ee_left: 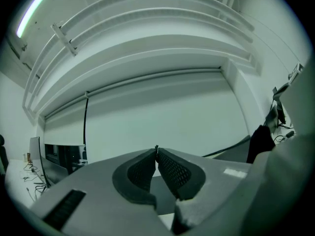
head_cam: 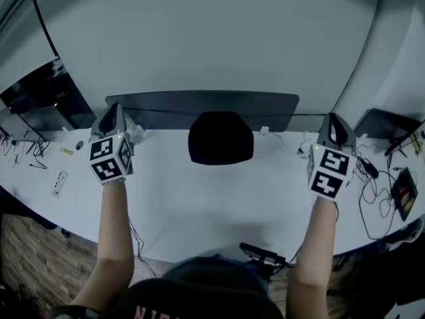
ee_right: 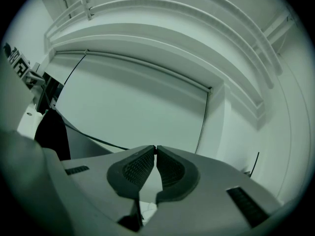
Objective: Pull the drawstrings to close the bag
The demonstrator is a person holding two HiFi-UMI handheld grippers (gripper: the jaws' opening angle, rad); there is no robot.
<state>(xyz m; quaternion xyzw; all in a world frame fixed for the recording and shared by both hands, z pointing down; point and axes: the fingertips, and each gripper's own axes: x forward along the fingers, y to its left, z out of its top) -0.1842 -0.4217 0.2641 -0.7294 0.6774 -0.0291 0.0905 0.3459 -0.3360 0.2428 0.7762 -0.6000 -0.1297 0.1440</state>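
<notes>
A black drawstring bag [head_cam: 220, 137] sits at the back middle of the white table [head_cam: 219, 205], its mouth gathered. Thin dark drawstrings run taut from it to both sides, the left drawstring [head_cam: 159, 109] and the right drawstring [head_cam: 292, 115]. My left gripper [head_cam: 114, 111] is raised left of the bag, shut on its string. My right gripper [head_cam: 334, 121] is right of the bag, shut on the other string. In the left gripper view the left gripper [ee_left: 156, 149] has its jaw tips together, with the string [ee_left: 226, 147] leading to the bag [ee_left: 261, 141]. In the right gripper view the string [ee_right: 98, 140] runs from the bag [ee_right: 49, 132] to the right gripper [ee_right: 155, 147].
A dark grey panel [head_cam: 199, 102] stands behind the bag against the white wall. A power strip [head_cam: 60, 183] and a dark screen [head_cam: 46, 95] are at the left. Loose cables [head_cam: 372, 191] and a black device [head_cam: 404, 191] lie at the right.
</notes>
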